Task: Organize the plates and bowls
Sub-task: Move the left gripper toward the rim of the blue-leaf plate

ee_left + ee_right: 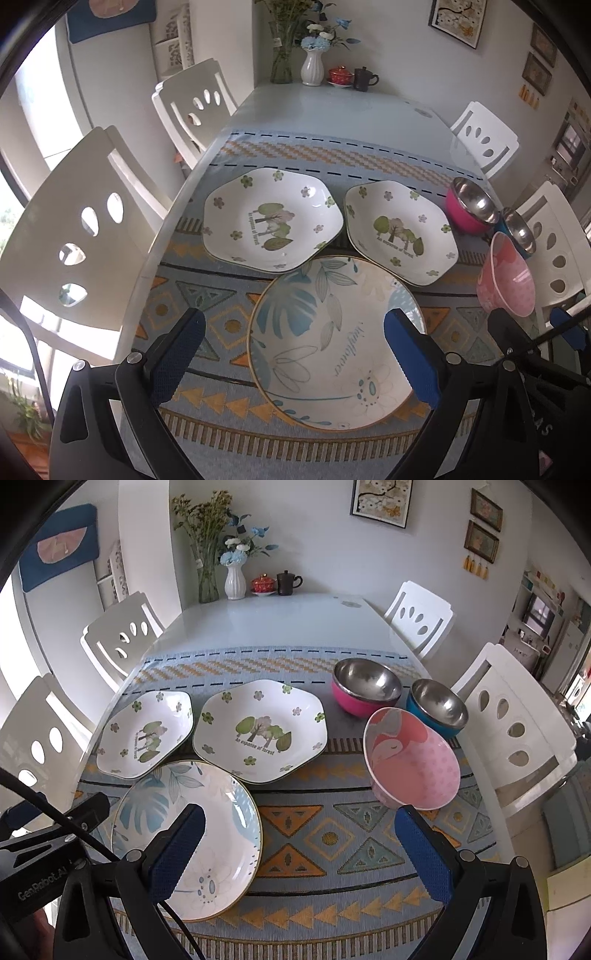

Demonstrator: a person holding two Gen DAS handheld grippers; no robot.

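On the patterned runner that covers the near half of the table, we find every dish lying loose and unstacked, which we read as the sorting not yet begun. We hold the left gripper above the round leaf plate, its fingers spread wide and holding nothing; the near part of the plate lies between them, so we judge this the first piece to be lifted. We keep the right gripper likewise spread and empty over bare cloth, between that plate and the tilted pink bowl, probably poised to take the bowls.

Behind the round plate, two hexagonal tree plates sit side by side, their rims seeming to overlap its far edge. Past the pink bowl stand a magenta steel bowl and a blue steel bowl, close together.

Our right view shows all three bowls whole and the flamingo inside the pink one; our left view squeezes them against its edge, the blue one half hidden, yet it alone shows the round plate complete.
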